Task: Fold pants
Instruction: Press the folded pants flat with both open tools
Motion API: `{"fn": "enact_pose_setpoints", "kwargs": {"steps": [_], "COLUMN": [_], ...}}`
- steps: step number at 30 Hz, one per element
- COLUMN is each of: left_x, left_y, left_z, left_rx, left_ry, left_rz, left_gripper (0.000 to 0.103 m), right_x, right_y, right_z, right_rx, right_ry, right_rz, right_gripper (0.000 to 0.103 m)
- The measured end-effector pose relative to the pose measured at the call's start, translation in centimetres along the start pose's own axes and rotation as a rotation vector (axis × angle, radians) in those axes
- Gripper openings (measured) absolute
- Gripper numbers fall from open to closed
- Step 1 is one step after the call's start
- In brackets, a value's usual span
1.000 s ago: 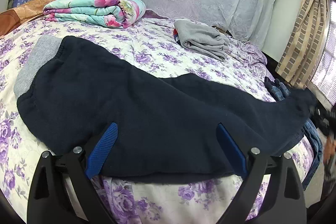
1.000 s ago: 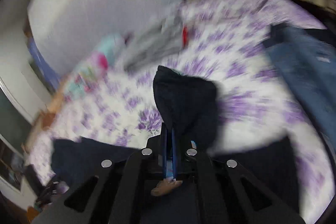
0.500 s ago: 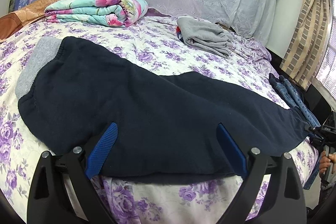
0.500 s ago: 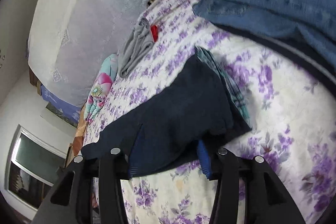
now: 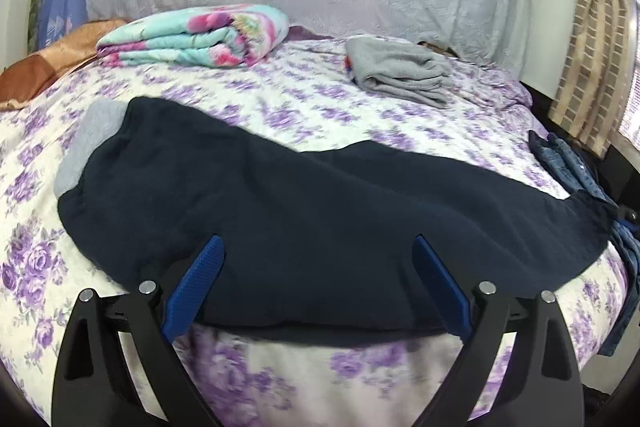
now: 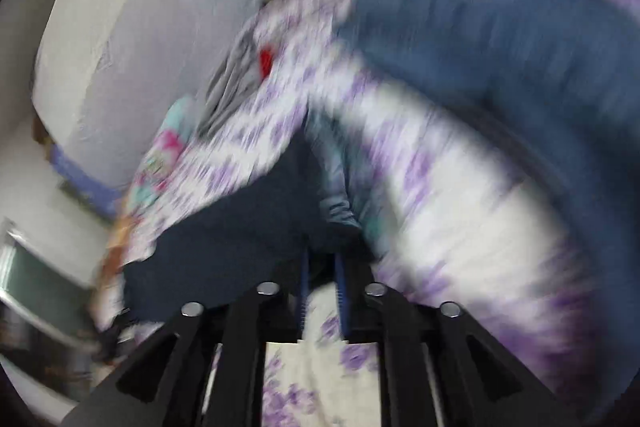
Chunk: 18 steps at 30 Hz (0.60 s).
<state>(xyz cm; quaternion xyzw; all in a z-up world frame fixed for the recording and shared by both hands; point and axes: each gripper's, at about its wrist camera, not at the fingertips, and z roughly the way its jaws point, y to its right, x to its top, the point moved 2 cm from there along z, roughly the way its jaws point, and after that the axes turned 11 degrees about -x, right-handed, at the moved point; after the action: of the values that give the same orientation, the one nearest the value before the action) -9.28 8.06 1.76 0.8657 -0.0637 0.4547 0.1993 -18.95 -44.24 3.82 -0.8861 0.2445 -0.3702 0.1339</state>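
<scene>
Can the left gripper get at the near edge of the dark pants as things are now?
Probably yes. The left gripper is open, its fingers spread just over the near edge of the dark pants on the bed, and nothing lies between them.

Readable text: none in either view.
Labels, brands, numbers: none legible on the dark pants [image 5: 320, 211], the purple-flowered bedsheet [image 5: 304, 107] or the folded grey garment [image 5: 400, 75].
Jeans [image 5: 568, 163]: no patch or tag can be read.
Right wrist view: too blurred by motion for any lettering to be made out.
</scene>
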Motion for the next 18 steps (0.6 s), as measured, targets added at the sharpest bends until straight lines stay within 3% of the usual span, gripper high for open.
{"fn": "enact_pose_setpoints", "kwargs": {"steps": [2, 4, 5, 6, 9, 10, 11, 13, 15, 16, 18], "left_x": [-0.1, -0.6, -0.6, -0.6, -0.6, -0.7, -0.9, -0.9, -1.0, -1.0, -0.9], "left_y": [0.3, 0.0, -0.1, -0.2, -0.6, -0.6, -0.6, -0.6, -0.6, -0.6, -0.7], "left_z": [0.3, 1.3, 1.5, 1.3, 0.9, 0.7, 0.6, 0.7, 0.7, 0.7, 0.8], "left_rx": [-0.015, 0.018, 0.013, 0.003, -0.025, -0.031, -0.038, -0.041, -0.043, -0.048, -0.061], "left_ry": [-0.012, -0.051, -0.061, -0.055, -0.049, -0.044, -0.039, -0.033, -0.029, -0.028, -0.025], "left_rz": [0.002, 0.008, 0.003, -0.001, -0.007, -0.004, 0.003, 0.007, 0.005, 0.006, 0.0], "left_gripper": [0.098, 0.098, 0.098, 0.098, 0.098, 0.098, 0.098, 0.098, 0.098, 0.098, 0.098], "right_x": [0.5, 0.2, -0.2, -0.6, -2.4, -3.6, -4.5, -5.1, -4.2, -3.3, -2.0], "right_y": [-2.6, -6.1, -8.7, -10.3, -15.1, -16.1, -16.5, -17.5, -17.0, -16.1, -14.2], "right_z": [-1.9, -1.9, -1.3, -0.6, 3.7, 6.6, 8.4, 8.0, 6.3, 5.0, 4.2], "right_rx": [-0.069, -0.065, -0.046, -0.035, -0.018, -0.009, -0.028, -0.062, -0.025, -0.038, -0.145], "right_ry": [0.118, 0.146, 0.149, 0.146, 0.04, -0.081, -0.143, -0.1, -0.122, -0.093, -0.05], "right_rz": [-0.12, -0.251, -0.329, -0.374, -0.537, -0.586, -0.612, -0.699, -0.686, -0.664, -0.653], "right_gripper": [0.024, 0.04, 0.056, 0.062, 0.068, 0.068, 0.073, 0.074, 0.074, 0.074, 0.074]}}
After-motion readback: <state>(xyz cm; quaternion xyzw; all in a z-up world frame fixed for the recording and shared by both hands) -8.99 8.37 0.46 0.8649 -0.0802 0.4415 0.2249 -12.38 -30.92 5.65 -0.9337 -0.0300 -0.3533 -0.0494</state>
